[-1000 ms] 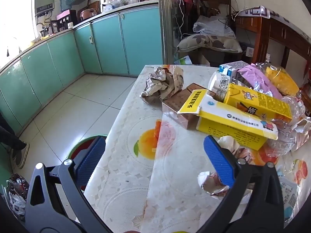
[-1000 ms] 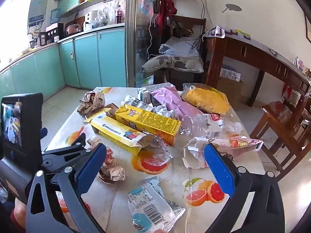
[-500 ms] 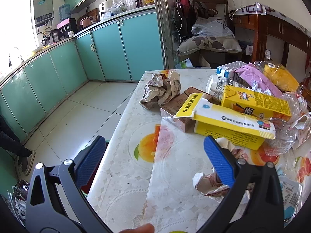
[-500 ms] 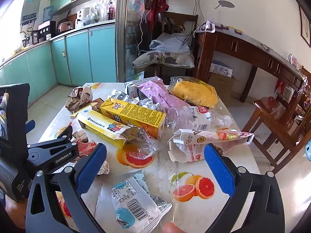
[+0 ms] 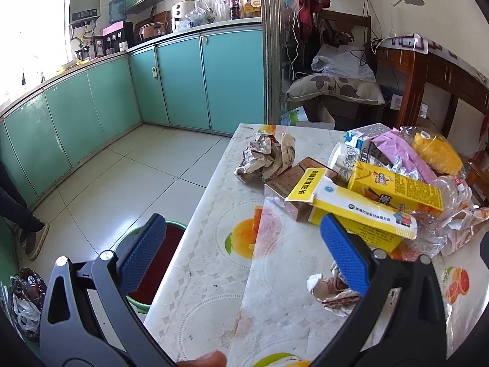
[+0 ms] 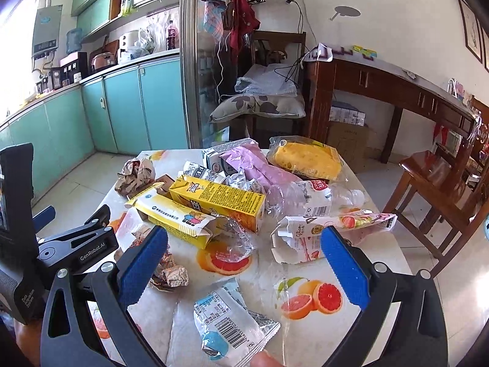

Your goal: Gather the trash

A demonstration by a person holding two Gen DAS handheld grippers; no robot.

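Trash covers a table with a fruit-print cloth [image 5: 214, 275]: a crumpled brown paper [image 5: 266, 157], yellow cartons [image 5: 357, 211] [image 6: 217, 197], a crushed clear bottle [image 6: 311, 197], a pink wrapper [image 6: 256, 168], a strawberry carton [image 6: 321, 229], a white and blue snack packet [image 6: 229, 324] and a small foil wad [image 5: 333, 290] [image 6: 169, 270]. My left gripper [image 5: 241, 253] is open over the table's left edge, nothing between its pads. My right gripper [image 6: 241, 260] hangs open above the near table, empty. The left gripper's body [image 6: 55, 244] shows at the right view's left side.
A green bucket with a red lining [image 5: 149, 263] stands on the floor beside the table's left edge. Teal cabinets [image 5: 183, 82] line the back. A wooden chair [image 6: 437, 189] is at the right, a wooden desk [image 6: 382, 85] behind. A person's leg and shoe [image 5: 27, 232] are at far left.
Both grippers have pulled back and risen slightly, so the table's trash sits farther off in both views. The bucket shows more clearly beside the table. Both stay open.
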